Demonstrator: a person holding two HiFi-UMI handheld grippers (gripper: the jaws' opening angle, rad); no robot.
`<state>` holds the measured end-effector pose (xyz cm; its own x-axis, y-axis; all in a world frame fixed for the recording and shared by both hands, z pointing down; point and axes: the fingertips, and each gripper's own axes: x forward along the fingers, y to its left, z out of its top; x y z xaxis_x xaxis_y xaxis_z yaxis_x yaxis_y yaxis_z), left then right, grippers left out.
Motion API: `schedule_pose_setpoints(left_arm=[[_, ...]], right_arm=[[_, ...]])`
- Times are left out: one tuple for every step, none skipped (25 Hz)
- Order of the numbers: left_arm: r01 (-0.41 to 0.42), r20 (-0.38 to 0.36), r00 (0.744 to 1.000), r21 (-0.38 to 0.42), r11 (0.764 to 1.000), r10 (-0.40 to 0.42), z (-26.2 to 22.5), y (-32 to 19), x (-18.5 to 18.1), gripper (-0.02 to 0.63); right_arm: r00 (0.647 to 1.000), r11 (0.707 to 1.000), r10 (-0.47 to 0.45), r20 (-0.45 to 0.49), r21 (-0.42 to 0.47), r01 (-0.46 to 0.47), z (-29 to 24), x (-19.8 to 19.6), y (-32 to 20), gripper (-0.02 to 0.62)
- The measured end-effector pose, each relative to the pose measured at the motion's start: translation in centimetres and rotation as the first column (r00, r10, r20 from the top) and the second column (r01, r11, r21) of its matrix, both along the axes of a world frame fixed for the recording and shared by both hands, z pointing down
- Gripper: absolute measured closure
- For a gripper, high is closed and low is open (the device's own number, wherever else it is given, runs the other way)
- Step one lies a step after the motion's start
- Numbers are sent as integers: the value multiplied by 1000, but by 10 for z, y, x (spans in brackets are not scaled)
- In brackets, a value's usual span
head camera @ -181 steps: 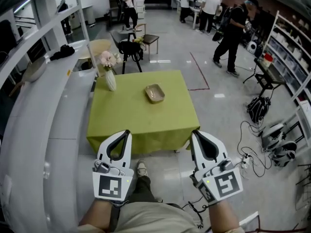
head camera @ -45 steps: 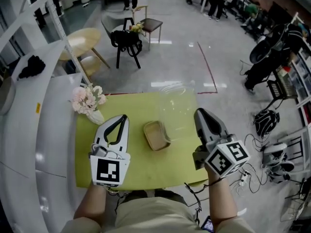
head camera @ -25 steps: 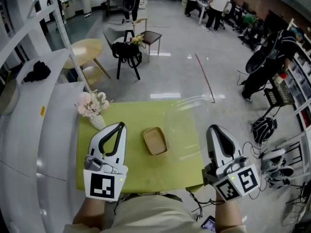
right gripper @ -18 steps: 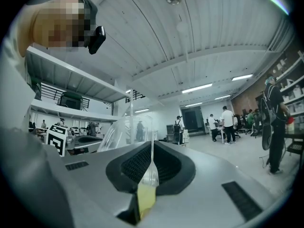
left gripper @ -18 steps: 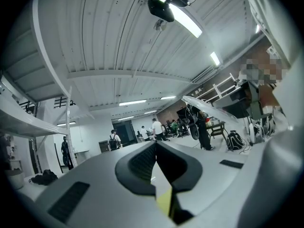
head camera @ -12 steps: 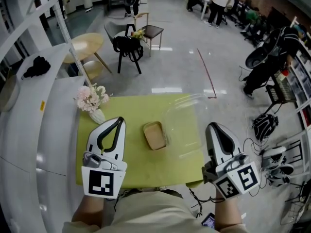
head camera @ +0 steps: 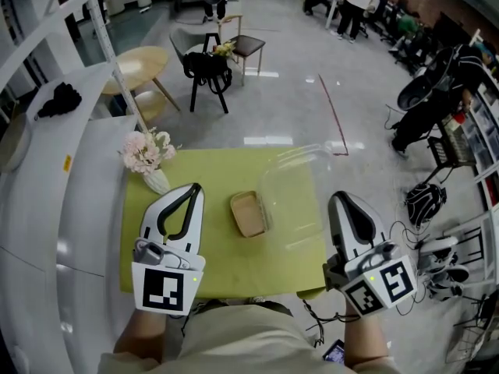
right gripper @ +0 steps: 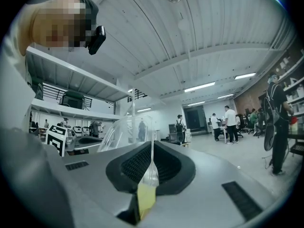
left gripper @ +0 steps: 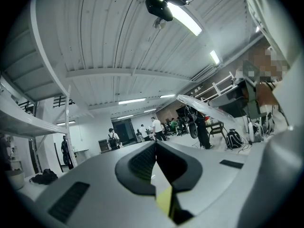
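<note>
Right gripper [right gripper: 149,172] pinching the edge of a clear plastic lid [right gripper: 124,132], left gripper [left gripper: 156,170] pressed together with nothing in it, both over a green counter [head camera: 214,176], small tan tray [head camera: 249,213] between them.

Left gripper [head camera: 192,191] jaws together; right gripper [head camera: 341,201] tight on clear lid [head camera: 290,184]

Glossy grey floor [head camera: 288,92] fills the upper middle of the head view, crossed by a thin red line [head camera: 331,111]; a square table under a yellow-green cloth [head camera: 203,174] stands at centre; a round pale wooden table [head camera: 136,65] and a dark chair [head camera: 207,72] sit at upper left; white curved shelving [head camera: 47,178] runs down the left edge; in the left gripper view, a white ribbed ceiling [left gripper: 109,37] carries a bright strip light [left gripper: 186,22] at upper right.
</note>
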<state>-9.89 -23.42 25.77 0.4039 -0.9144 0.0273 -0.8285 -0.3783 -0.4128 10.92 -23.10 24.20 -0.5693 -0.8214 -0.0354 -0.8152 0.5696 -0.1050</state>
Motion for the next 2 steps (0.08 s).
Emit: schedule_pose_setpoints(left_arm=[[-3, 7, 1000, 3, 1000, 3, 0, 0, 1, 598], [-5, 15, 1000, 6, 1000, 5, 0, 0, 1, 598]], right_arm=[[1000, 1000, -3, -1, -2, 3, 1, -1, 0, 572], [1000, 1000, -6, -1, -4, 6, 2, -1, 0, 572]])
